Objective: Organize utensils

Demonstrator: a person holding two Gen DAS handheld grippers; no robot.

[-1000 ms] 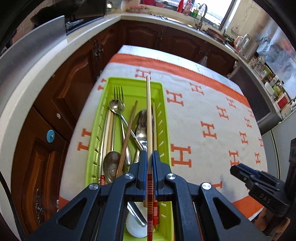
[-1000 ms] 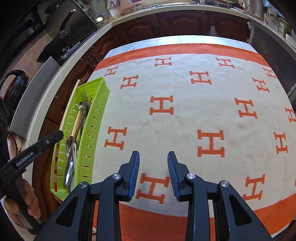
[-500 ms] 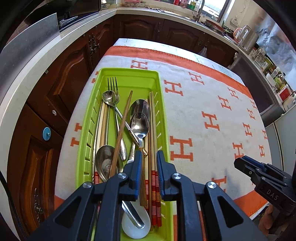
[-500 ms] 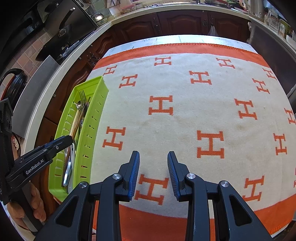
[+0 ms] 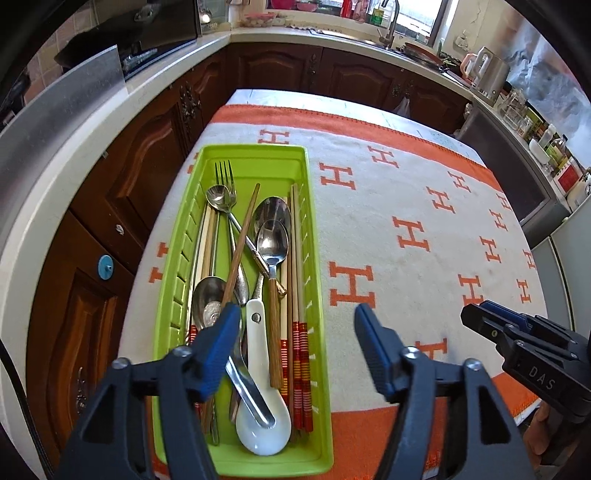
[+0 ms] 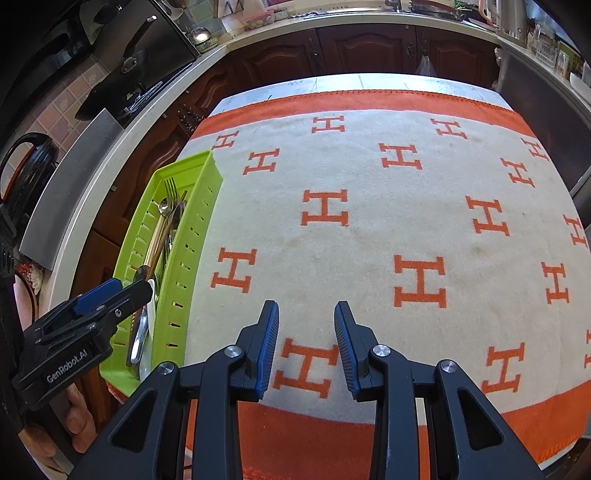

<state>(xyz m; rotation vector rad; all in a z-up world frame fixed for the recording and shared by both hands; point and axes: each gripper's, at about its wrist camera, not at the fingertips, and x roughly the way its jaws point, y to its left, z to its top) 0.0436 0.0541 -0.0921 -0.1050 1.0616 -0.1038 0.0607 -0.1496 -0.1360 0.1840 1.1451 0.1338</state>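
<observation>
The left gripper (image 5: 291,350) is opening over the near end of the green tray (image 5: 314,236), with nothing between its jaws. The spoons, fork and chopsticks (image 5: 298,295) lie in the tray, pointing near to far. The right gripper (image 6: 306,347) is partly open and empty, well to the right over the cloth (image 6: 369,229).

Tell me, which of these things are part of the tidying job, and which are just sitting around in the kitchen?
Part of the job:
green tray
fork
metal spoons
white ceramic spoon
chopsticks
left gripper, jaws opening, nothing between them
right gripper, open and empty

Just lying about:
patterned cloth
kettle
tap
</observation>
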